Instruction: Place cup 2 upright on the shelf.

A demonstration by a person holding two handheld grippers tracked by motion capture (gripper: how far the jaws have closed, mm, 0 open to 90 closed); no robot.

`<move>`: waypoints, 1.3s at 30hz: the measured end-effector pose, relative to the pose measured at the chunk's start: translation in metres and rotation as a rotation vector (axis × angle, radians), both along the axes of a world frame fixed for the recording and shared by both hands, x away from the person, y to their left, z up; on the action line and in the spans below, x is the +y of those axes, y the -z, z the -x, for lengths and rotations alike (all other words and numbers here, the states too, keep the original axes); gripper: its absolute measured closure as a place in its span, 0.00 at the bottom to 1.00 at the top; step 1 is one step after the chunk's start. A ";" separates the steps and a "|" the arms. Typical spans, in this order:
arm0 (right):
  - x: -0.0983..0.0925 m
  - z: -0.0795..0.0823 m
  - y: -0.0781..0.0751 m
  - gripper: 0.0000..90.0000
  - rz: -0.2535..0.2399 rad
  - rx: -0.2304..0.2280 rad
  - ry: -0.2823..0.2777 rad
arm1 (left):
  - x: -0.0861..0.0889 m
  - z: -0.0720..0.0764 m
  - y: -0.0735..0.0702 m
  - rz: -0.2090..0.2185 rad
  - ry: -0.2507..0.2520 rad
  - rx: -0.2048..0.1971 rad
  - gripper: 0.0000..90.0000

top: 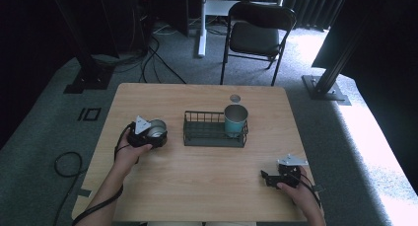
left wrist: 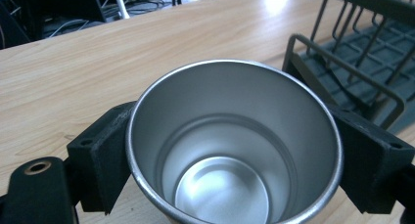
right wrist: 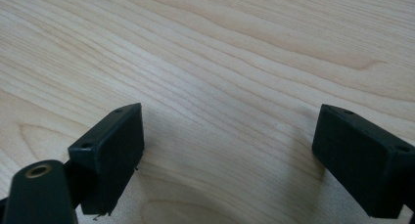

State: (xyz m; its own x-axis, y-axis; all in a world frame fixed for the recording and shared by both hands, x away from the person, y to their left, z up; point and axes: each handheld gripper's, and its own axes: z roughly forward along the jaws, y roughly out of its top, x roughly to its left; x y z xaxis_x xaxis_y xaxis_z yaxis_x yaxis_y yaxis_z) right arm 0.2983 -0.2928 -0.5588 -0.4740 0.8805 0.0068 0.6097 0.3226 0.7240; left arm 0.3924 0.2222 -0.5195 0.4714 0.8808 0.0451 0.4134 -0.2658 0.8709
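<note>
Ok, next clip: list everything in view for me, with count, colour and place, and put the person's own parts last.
steel cup: 1, silver, left of the rack, between the left gripper's jaws
teal cup: 1, teal, upright in the rack's right end
wire rack: 1, dark, table centre
small round disc: 1, grey, on the table behind the rack
table: 1, light wood
folding chair: 1, black, beyond the table
cables: several, black, on the grey carpet
left gripper: 1, black, closed on the steel cup
right gripper: 1, black, jaws apart, near the table's front right
hands: 2, one holding each gripper
</note>
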 end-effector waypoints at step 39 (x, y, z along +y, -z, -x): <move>0.000 0.000 0.000 0.13 0.002 -0.001 0.000 | -0.013 0.006 -0.086 0.096 0.047 -0.076 0.15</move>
State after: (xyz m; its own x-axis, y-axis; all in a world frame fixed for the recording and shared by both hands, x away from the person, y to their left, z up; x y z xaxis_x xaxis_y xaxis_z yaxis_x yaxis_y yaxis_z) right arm 0.2983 -0.2928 -0.5588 -0.4743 0.8803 0.0045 0.6089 0.3244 0.7239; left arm 0.3866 0.2087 -0.4332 0.5109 0.8596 -0.0014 0.3343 -0.1972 0.9216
